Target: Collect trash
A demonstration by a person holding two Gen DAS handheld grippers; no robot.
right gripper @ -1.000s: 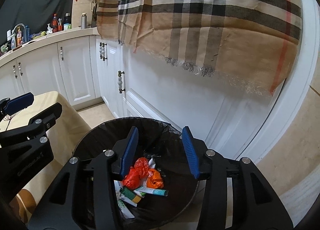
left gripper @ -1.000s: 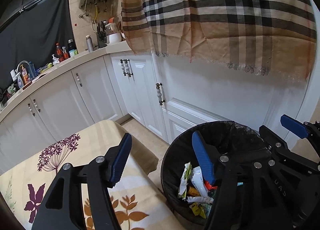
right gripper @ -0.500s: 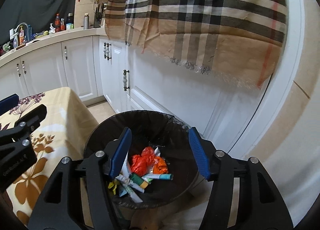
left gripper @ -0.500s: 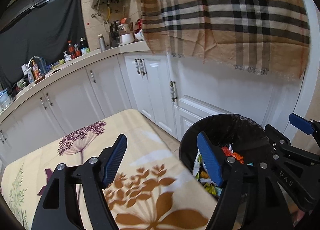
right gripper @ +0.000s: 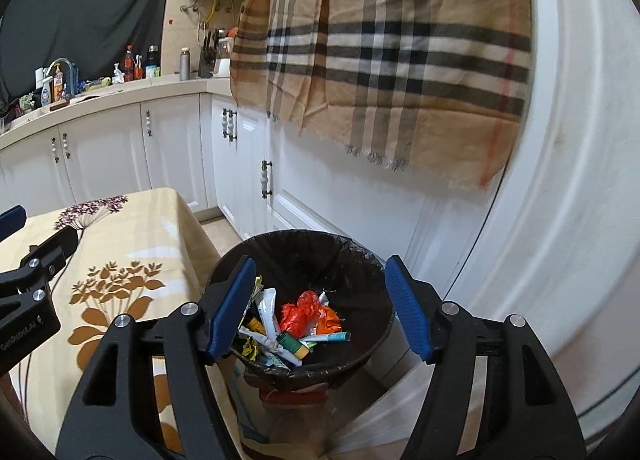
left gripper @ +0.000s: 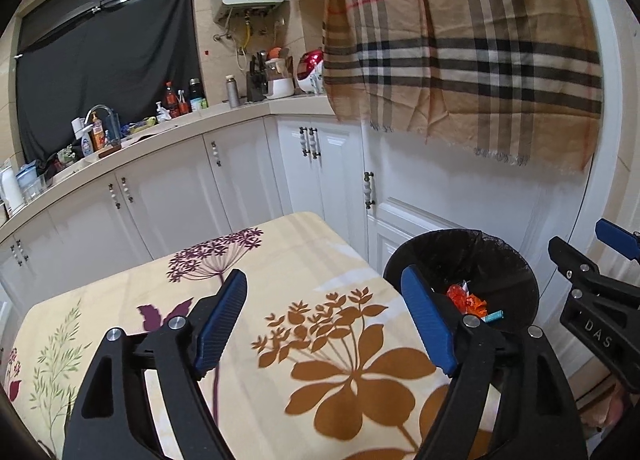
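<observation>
Trash point(right gripper: 304, 324) lying heaped at the bottom of the black-lined bin point(right gripper: 360, 260): orange crumpled plastic in the middle, pale wrappers and a green-capped tube fanned around it, long pieces pointing every which way. Bin standing on the floor just beside the corner of the tabletop point(left gripper: 312, 244), against the white cabinet door point(right gripper: 320, 196), under the hanging plaid cloth point(right gripper: 400, 60).

Right tongs point(right gripper: 320, 308) hovering above the bin, angled down into its mouth, blue pads apart and opening wider, nothing between them but the view of the rubbish below. Left tongs point(left gripper: 324, 320) over the flowered tabletop, pads likewise apart and widening, nothing gripped; bin off to their right, its rim point(left gripper: 460, 236) showing past the right-hand pad, a little orange trash point(left gripper: 464, 300) visible inside.

No loose rubbish visible on the stretch of tabletop in either view; near edge hidden behind the tong frames, so cannot tell what lies closer in.

Key relation for any coming move: bin directly ahead of and below the right tongs, to the side of the left. Right hand clearly nearer the bin; left hand better placed for anything on the tabletop. Judged from empty, spreading pads above a filled bin: a drop probably complete, next step likely a reach back toward the tabletop, or an end to the collecting if nothing remains.
</observation>
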